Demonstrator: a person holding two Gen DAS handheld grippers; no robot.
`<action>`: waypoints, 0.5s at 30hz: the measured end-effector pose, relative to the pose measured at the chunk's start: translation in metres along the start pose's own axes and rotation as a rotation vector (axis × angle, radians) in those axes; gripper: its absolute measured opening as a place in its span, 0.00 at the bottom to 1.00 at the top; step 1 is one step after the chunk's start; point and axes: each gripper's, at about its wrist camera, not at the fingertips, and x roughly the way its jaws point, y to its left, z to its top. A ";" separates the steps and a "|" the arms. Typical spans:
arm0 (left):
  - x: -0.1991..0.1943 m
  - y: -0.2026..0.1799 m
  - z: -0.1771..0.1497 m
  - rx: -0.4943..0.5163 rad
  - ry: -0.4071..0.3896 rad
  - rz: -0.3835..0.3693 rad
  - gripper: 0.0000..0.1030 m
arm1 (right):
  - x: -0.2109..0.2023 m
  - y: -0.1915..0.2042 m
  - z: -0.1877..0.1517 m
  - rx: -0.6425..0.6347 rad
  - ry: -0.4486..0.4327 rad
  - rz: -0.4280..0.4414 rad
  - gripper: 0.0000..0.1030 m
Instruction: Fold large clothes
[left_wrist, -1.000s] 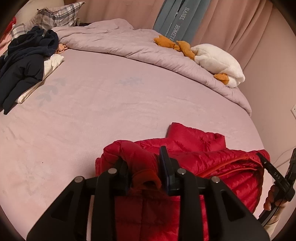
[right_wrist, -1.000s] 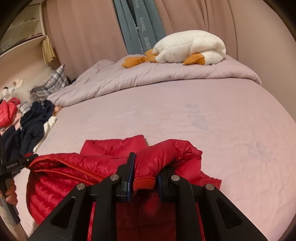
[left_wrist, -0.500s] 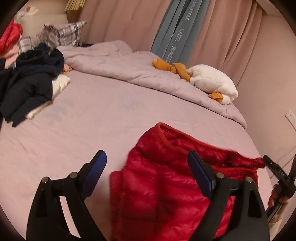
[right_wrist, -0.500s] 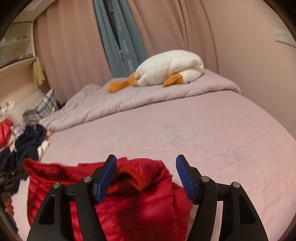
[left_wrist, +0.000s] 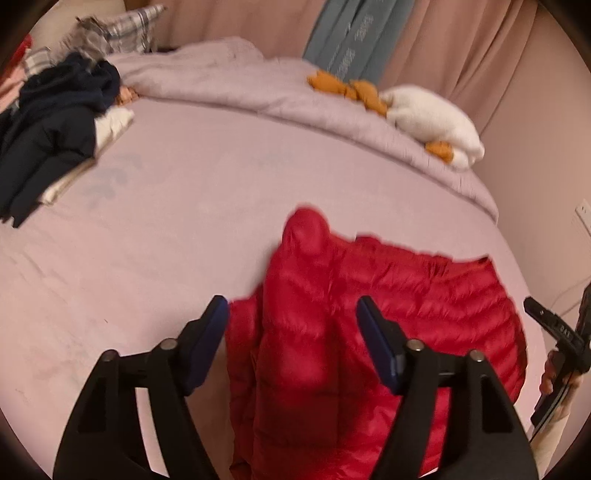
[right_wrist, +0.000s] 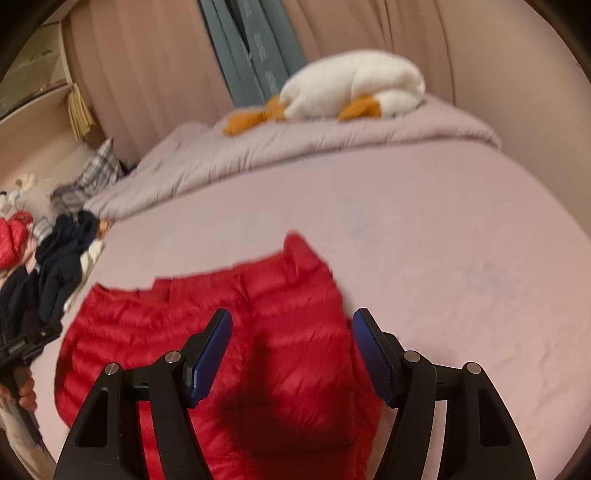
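Pink curtains (right_wrist: 155, 85) hang behind a big bed (left_wrist: 184, 229) with a pale purple sheet. On the near edge of the bed lies a puffy red jacket (left_wrist: 388, 321). It lies spread on the sheet, with one sleeve (left_wrist: 299, 295) laid over its body. The pictures are a bit blurry.

The left hand-held gripper (left_wrist: 291, 347) is above the jacket with its two fingers spread wide, and it holds nothing. Its blue pads (left_wrist: 207, 343) sit on each side of the folded sleeve and do not pinch it. The right hand-held gripper (right_wrist: 291, 354) is also spread wide with nothing in it, just over the other side of the jacket.

Farther off, at the left edge of the bed, is a heap of dark blue clothes (left_wrist: 48, 136) on top of something white. A rumpled purple blanket (left_wrist: 258, 85) runs along the far edge. A white plush goose (right_wrist: 351, 88) with orange feet rests on the blanket, near the far right corner. A checked pillow (left_wrist: 129, 26) sits at the far left corner.
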 end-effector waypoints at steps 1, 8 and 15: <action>0.006 0.001 -0.002 0.004 0.023 -0.009 0.66 | 0.004 0.000 -0.002 -0.003 0.017 -0.003 0.65; 0.032 0.010 -0.012 -0.071 0.101 -0.050 0.35 | 0.023 -0.003 -0.017 0.008 0.076 0.021 0.44; 0.005 -0.011 -0.002 -0.035 -0.016 0.036 0.15 | -0.003 -0.001 -0.006 0.056 -0.052 0.046 0.08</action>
